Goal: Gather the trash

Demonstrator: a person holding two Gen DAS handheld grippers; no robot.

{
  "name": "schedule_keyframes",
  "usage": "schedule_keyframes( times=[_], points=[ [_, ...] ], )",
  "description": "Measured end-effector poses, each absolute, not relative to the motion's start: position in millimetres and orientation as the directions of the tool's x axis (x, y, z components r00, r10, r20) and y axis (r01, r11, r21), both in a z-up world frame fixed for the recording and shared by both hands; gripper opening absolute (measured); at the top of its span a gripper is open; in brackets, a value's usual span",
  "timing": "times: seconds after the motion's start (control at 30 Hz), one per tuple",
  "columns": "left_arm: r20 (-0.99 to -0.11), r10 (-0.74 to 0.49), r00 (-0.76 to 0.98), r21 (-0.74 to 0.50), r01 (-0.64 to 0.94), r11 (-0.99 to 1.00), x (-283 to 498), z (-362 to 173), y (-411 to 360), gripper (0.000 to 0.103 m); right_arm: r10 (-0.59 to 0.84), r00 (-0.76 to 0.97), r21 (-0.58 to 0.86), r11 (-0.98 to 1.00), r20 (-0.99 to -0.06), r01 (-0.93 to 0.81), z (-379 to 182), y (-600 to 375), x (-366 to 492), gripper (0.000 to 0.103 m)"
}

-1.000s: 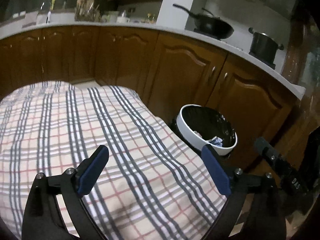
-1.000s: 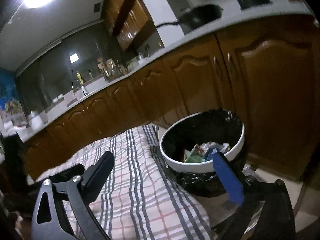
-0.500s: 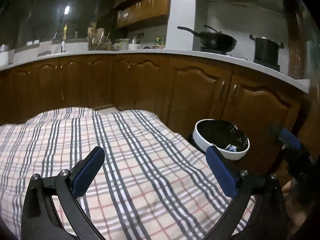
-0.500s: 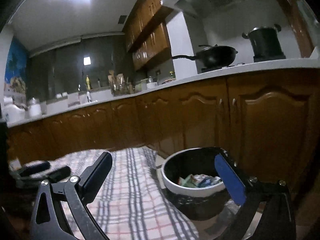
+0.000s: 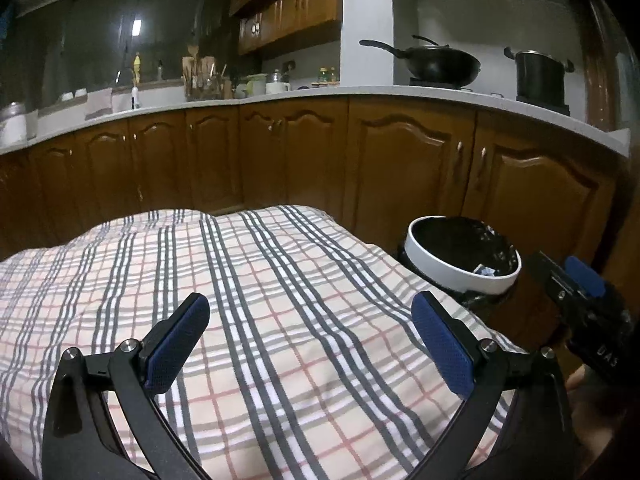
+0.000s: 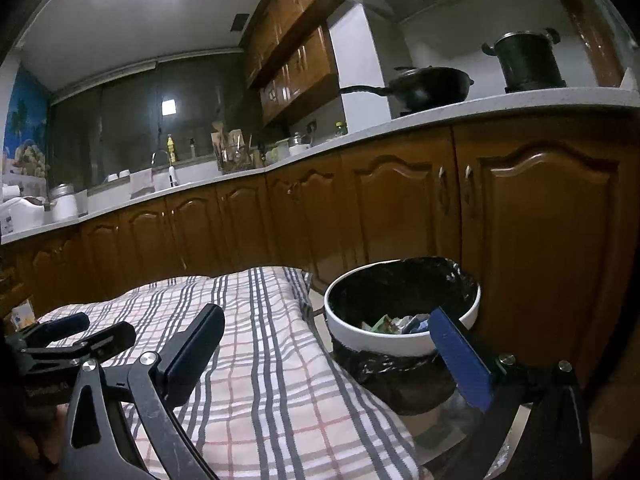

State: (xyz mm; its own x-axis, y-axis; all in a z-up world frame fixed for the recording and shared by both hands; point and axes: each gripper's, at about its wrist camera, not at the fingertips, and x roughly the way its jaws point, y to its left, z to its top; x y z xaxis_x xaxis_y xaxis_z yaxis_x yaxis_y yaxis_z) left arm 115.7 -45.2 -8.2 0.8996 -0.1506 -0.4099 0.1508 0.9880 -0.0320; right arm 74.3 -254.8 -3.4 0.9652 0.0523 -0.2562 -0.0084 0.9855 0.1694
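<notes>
Left gripper (image 5: 308,340): standing wide, holding nothing, above the checked cloth (image 5: 256,280).
Right gripper (image 6: 332,348): gaping wide, empty.
Trash (image 6: 396,323): lying inside the bin (image 6: 400,344), just beside the checked cloth.

Round white-rimmed trash bin (image 6: 404,342), lined with a black plastic bag (image 6: 384,372), upright at lower right of centre in the right wrist view, just beside the edge of the plaid cloth and in front of the brown cabinet doors. Bag folded over under the rim, crinkled and glossy. Inside, low against the near wall, a small heap of crumpled trash (image 6: 400,322): green, white and bluish scraps. In the left wrist view, same bin (image 5: 460,276) at right of centre, a few scraps (image 5: 486,270) visible near its right inner wall.
</notes>
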Motion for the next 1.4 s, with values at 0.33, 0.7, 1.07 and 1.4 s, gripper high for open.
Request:
schedule_keyframes(
  times=[0.33,0.7,1.07,1.4],
  points=[
    [-0.384,-0.131,0.914,-0.019,0.134,0.991,110,-7,-44,0.103,0.056,0.967,0.179,0.984,-0.248,-0.011,-7,-252,74,0.103],
    [-0.36,-0.121,0.925,-0.012,0.125,0.992,106,-6,-45,0.103,0.067,0.966,0.185,0.983,-0.25,-0.02,-10,-249,73,0.103],
    [-0.35,-0.119,0.929,-0.008,0.124,0.992,103,-5,-46,0.103,0.075,0.964,0.186,0.982,-0.254,-0.027,-12,-247,74,0.103],
    [-0.35,-0.119,0.929,-0.007,0.124,0.992,104,-4,-45,0.103,0.077,0.964,0.186,0.982,-0.255,-0.029,-12,-246,74,0.103]
  ],
)
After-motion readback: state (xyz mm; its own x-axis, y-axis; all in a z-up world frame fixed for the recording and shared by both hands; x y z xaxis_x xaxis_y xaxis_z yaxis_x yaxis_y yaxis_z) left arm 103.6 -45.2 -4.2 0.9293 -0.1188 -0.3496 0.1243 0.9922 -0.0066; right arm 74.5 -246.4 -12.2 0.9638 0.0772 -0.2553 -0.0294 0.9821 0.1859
